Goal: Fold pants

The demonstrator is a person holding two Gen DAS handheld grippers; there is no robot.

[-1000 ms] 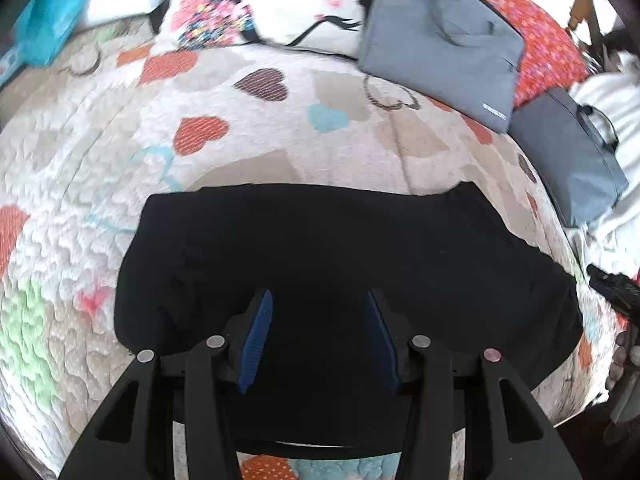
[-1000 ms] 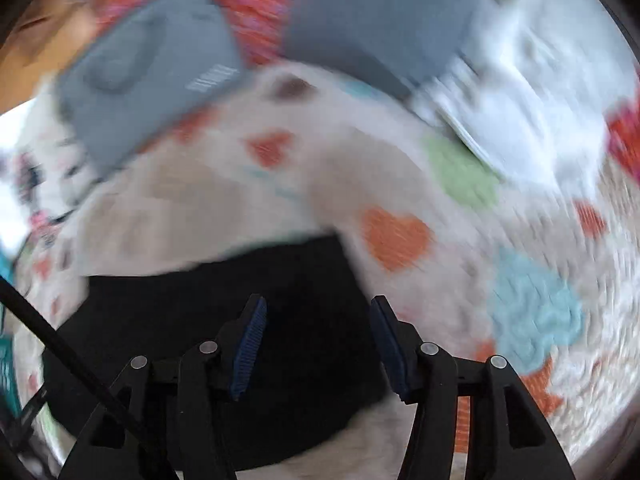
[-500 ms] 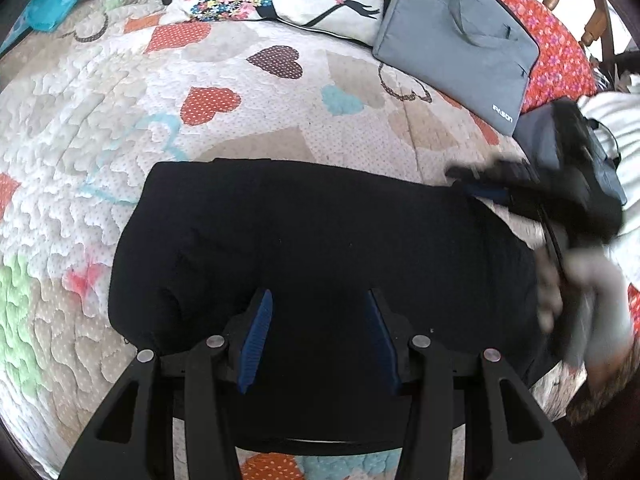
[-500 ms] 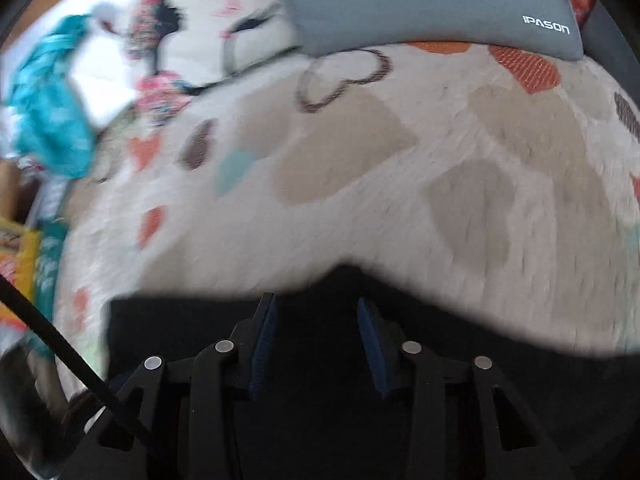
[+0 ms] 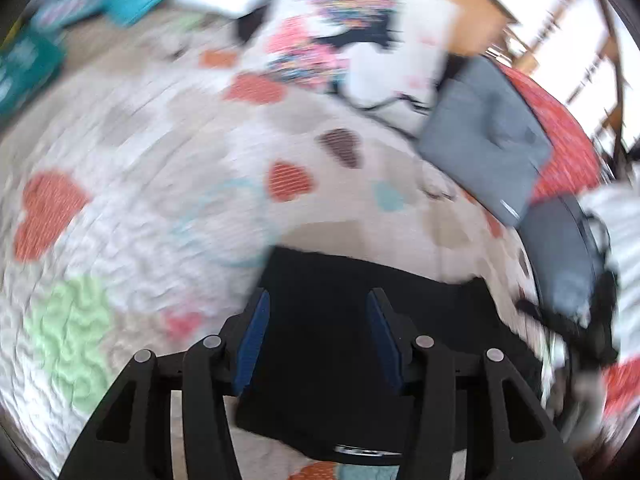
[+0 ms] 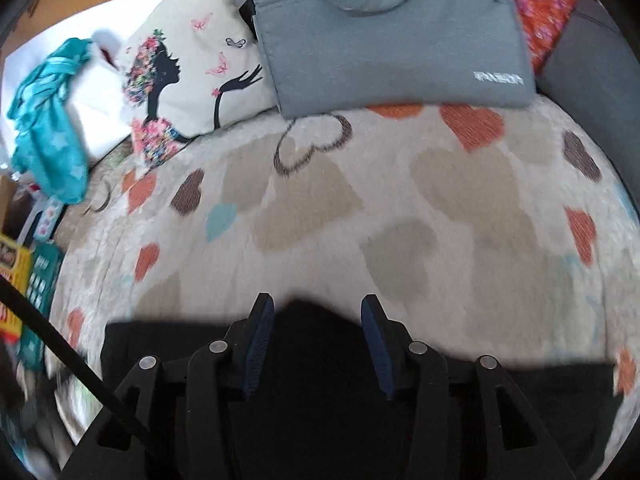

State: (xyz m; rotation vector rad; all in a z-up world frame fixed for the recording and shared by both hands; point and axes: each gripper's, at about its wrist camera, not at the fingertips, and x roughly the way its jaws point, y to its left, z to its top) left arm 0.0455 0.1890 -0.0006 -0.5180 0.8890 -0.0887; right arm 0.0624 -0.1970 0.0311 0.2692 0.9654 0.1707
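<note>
Black pants [image 5: 360,344] lie folded flat on a heart-patterned quilt [image 5: 160,200]. My left gripper [image 5: 318,300] is open over the pants' left part, its blue pads apart with only cloth behind them. The view is blurred. In the right wrist view the pants [image 6: 320,400] fill the bottom. My right gripper [image 6: 317,306] is open at their far edge, where a small bump of cloth sits between the jaws. The right gripper also shows in the left wrist view [image 5: 576,320] at the pants' right end, blurred.
A grey laptop bag [image 6: 384,32] and a printed pillow [image 6: 192,76] lie at the head of the bed. A second dark grey bag [image 5: 560,256] and a red patterned cushion [image 5: 560,148] are at the right. Teal cloth [image 6: 52,120] and boxes [image 6: 16,280] sit at the left.
The left gripper has swung left, so the pants now sit lower and to the right in its view. The right gripper has steadied at the pants' far edge. Both stay open.
</note>
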